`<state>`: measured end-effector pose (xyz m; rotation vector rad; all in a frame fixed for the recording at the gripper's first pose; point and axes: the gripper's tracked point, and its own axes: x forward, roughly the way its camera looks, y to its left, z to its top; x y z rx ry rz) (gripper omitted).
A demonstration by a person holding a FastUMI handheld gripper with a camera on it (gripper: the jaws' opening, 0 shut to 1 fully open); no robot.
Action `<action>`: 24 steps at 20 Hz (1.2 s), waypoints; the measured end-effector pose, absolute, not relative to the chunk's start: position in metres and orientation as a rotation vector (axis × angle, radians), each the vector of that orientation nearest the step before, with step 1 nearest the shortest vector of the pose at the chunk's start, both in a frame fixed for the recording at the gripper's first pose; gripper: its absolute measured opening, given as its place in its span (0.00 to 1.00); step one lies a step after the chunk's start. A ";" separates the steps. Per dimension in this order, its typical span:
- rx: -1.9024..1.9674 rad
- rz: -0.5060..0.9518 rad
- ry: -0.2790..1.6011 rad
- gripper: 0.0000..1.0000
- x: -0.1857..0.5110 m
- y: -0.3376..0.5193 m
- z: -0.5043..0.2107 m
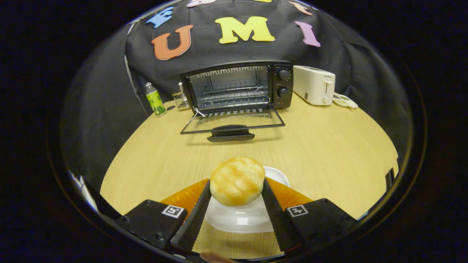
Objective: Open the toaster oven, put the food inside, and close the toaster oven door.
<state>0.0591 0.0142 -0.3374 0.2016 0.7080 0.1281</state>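
A golden round bun (237, 179) sits between my two fingers, and both press against its sides, so my gripper (236, 185) is shut on it. The bun hangs just above a white plate (239, 219) on the wooden table. Well beyond the fingers stands the black toaster oven (237, 86) with its glass door (232, 124) folded down flat toward me. Its wire rack shows inside the lit cavity, and two knobs sit on its right panel.
A white toaster (314, 84) stands right of the oven, with a small white item (344, 100) beside it. A green-labelled bottle (154, 99) and a small wire holder (180, 98) stand to the oven's left. Bare wooden table (329, 146) lies between plate and oven door.
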 end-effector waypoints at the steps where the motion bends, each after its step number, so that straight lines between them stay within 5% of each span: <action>1: 0.235 0.132 0.695 0.87 0.065 0.017 -0.330; 13: 0.690 0.143 0.555 0.87 0.191 0.023 -0.264; 24: 1.079 0.119 0.534 0.87 0.305 0.029 -0.287</action>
